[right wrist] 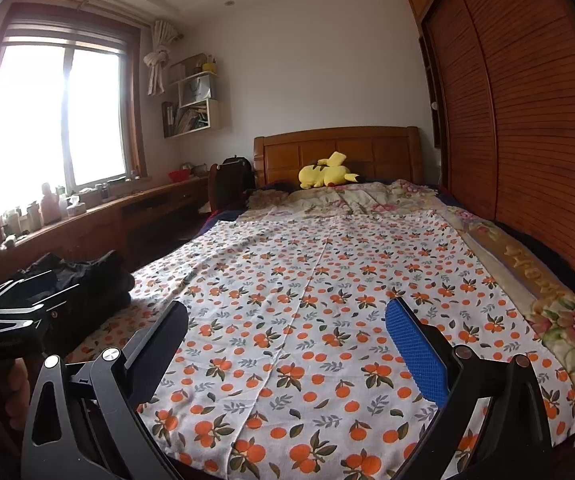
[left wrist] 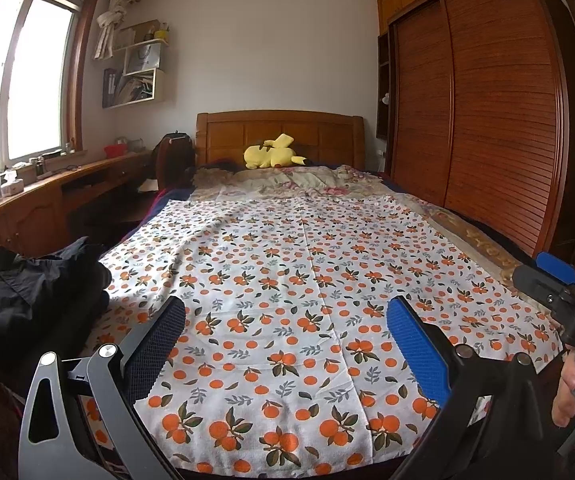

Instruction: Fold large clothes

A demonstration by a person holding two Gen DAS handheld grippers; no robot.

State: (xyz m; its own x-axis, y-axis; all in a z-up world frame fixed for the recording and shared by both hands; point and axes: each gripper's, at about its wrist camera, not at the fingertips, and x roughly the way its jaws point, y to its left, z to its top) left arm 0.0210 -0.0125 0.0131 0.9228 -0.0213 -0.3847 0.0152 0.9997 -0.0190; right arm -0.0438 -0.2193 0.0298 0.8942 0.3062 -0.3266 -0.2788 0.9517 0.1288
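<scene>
1. Black clothes [left wrist: 27,296] lie in a heap at the left edge of the bed [left wrist: 327,264], not folded yet, I judge.
2. My left gripper [left wrist: 287,344] and right gripper [right wrist: 287,344] hover over the orange-print sheet [right wrist: 307,300], jaws apart, holding nothing.
3. All folding remains.

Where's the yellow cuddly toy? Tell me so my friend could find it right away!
Look at the big bed with the orange-fruit cloth spread over it, then follow it to the far end, where the wooden headboard stands. The yellow plush toy lies there in front of the headboard. It is the only bright yellow thing on the bed.
</scene>
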